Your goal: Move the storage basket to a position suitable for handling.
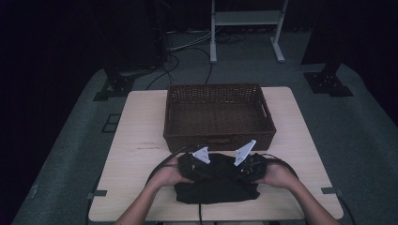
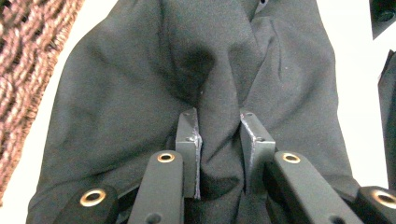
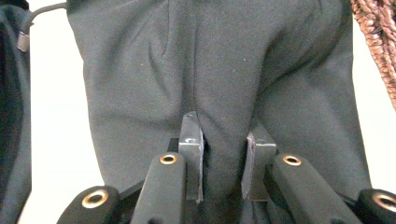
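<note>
High view: a black cloth (image 1: 217,187) lies low in the frame's centre on the worktop (image 1: 136,154), below a wicker basket (image 1: 218,115).

Left gripper view: the left hand-held gripper (image 2: 219,126) pinches a raised fold of cloth at the centre.

Right gripper view: the right hand-held gripper (image 3: 222,135) likewise clamps a cloth fold.

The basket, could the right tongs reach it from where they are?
Probably yes. The right tongs sit just in front of the basket, with nothing between them. But they are shut on the black cloth, as the left tongs are, so the cloth would come along.
</note>
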The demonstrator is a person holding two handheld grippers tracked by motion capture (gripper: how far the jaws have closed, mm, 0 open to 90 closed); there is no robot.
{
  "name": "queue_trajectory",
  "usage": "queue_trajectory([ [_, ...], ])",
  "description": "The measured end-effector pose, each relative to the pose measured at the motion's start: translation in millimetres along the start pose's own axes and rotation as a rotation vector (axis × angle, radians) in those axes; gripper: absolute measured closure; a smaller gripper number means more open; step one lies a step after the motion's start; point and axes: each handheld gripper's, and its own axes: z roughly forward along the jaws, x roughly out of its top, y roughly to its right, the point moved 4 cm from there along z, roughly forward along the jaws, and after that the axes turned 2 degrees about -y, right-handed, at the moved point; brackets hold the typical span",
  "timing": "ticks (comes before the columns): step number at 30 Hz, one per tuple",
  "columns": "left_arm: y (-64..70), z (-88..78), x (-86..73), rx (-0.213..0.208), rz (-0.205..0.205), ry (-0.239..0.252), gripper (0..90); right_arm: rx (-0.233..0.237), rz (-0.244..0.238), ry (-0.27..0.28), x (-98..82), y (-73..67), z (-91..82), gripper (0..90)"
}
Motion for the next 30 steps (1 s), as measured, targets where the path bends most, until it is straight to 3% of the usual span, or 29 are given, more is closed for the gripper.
queue_trajectory([
  [14, 7.6, -27.8, 15.7, 0.05, 0.039, 0.022, 73.2, -0.027, -0.02, 0.057, 8.8, -7.8, -35.3, 73.0],
  [30, 10.9, -53.1, 34.4, 0.064, 0.064, 0.038, 73.3, -0.045, -0.042, 0.082, 20.8, -9.5, -66.3, 73.0],
])
